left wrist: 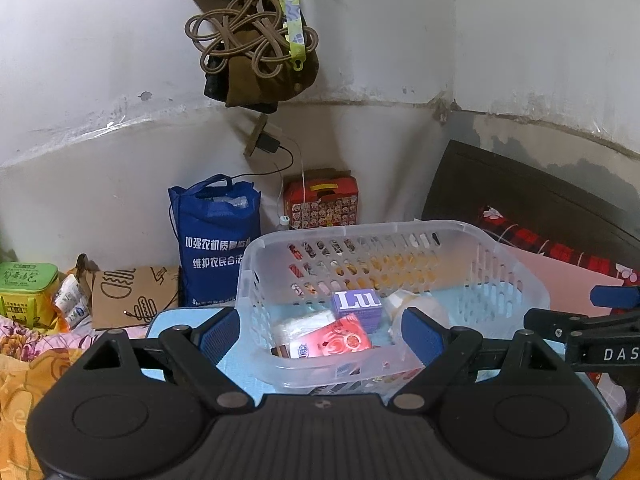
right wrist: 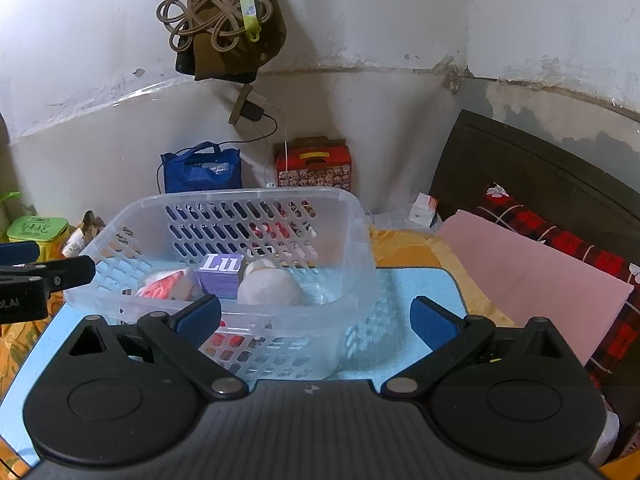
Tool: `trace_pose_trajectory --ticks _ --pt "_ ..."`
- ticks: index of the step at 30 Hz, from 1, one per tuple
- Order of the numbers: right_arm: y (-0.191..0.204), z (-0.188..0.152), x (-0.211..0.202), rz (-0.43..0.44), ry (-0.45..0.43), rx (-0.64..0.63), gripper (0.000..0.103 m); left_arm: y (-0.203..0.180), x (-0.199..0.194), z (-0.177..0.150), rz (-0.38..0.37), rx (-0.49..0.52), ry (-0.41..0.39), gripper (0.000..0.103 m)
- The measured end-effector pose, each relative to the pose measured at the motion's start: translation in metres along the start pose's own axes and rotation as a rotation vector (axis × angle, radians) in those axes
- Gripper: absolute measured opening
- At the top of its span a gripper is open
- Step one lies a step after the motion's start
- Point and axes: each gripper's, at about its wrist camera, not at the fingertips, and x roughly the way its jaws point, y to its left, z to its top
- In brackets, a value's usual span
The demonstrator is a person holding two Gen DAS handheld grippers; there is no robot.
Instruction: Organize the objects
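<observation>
Objects to be organized sit inside a clear slotted plastic basket (left wrist: 520, 276): a purple box (left wrist: 357, 307) printed with white letters, a red and white packet (left wrist: 340, 342) lying in front of it, and a pale rounded bottle (right wrist: 270, 288) on its side beside the box. That basket rests on a light blue mat (right wrist: 420, 292) spread over an orange patterned bedspread (right wrist: 404, 248). Left gripper (left wrist: 322, 330) has its blue-padded fingers (left wrist: 424, 334) spread wide on either side of the basket's near rim, clasping nothing. Right gripper (right wrist: 316, 318) is likewise released, one pad in front of the basket's near wall and the other over bare mat to its right, nothing between them pressed. Each gripper's tip also shows at the edge of the other's view. Behind the basket, a blue fabric bag (left wrist: 216, 236) with white print stands against a scuffed white wall (left wrist: 100, 80), next to a red patterned carton (left wrist: 322, 202) with a handle. A charger and cable (left wrist: 268, 144) hang from a wall socket above them, and higher up a bundle of tan cord and a brown bag (left wrist: 256, 44) hangs on the wall. Left of the blue bag lie a brown paper bag (left wrist: 136, 296) and a green tin (left wrist: 28, 280). To the right, a folded pink cloth (right wrist: 532, 272) lies along a red plaid pillow (right wrist: 560, 240) against a dark headboard (right wrist: 520, 160), with a small white box (right wrist: 424, 210) near the corner.
</observation>
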Motion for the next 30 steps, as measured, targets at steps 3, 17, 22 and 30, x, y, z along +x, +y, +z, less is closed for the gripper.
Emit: trace_pose_trajectory --ticks 3,17,22,30 --pt "0.0017 0.0002 -0.0016 0.001 -0.003 -0.004 0.103 0.0014 0.0003 -0.001 -0.002 -0.004 0.003 0.09" --pt "0.0068 0.001 -0.0033 -0.011 -0.007 -0.019 0.103 0.0054 -0.0009 -0.0038 -0.011 -0.017 -0.001 0.09" --pt "0.0083 -0.0002 -0.0045 -0.013 -0.007 -0.021 0.103 0.0047 -0.0019 -0.0051 -0.006 -0.014 -0.003 0.09" --pt "0.0101 -0.0037 -0.0066 -0.017 -0.006 -0.041 0.103 0.0019 -0.0053 -0.007 0.0 -0.005 -0.01 0.09"
